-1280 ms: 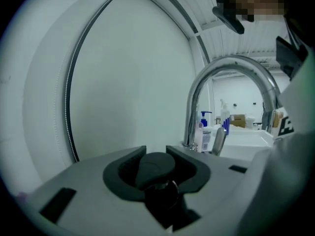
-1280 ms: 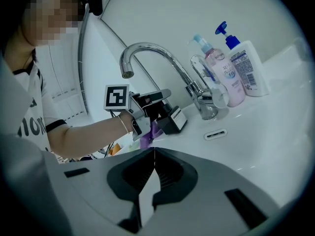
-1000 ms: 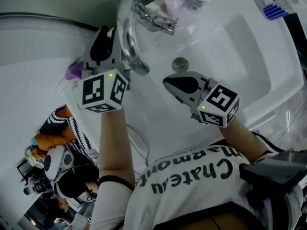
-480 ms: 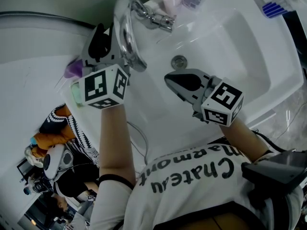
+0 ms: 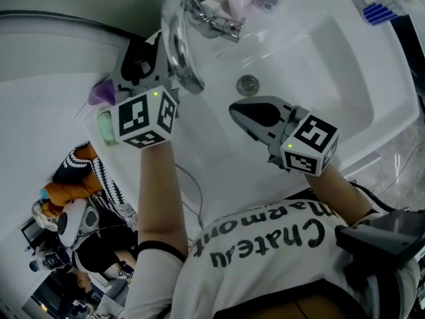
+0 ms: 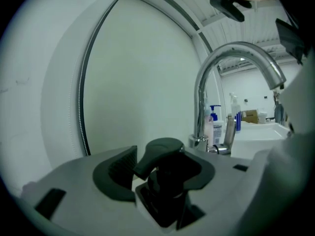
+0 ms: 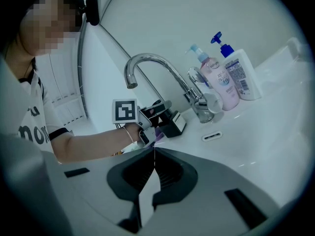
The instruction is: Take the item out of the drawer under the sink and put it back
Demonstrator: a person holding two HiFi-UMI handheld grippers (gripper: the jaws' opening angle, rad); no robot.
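Note:
A black pump-top bottle (image 6: 165,166) stands on the white counter left of the tap, also seen as the dark bottle (image 7: 172,123) from the right gripper view. My left gripper (image 5: 143,62) is around it. Its jaws have just been opening, and the left pad stands off the pump head, so the bottle is between them without being pressed. My right gripper (image 5: 234,111) hovers over the sink basin (image 5: 332,58) with its jaws (image 7: 154,150) shut and nothing in them. No drawer is in view.
The chrome tap (image 5: 178,42) arches right beside the left gripper. Two soap bottles (image 7: 231,75) stand behind the tap base. A purple thing (image 5: 101,96) and a green thing (image 5: 104,127) lie on the counter by the left hand. The drain (image 5: 248,85) is mid-basin.
The left gripper's jaws have spread wider around the black bottle. Both hands stay about where they were.

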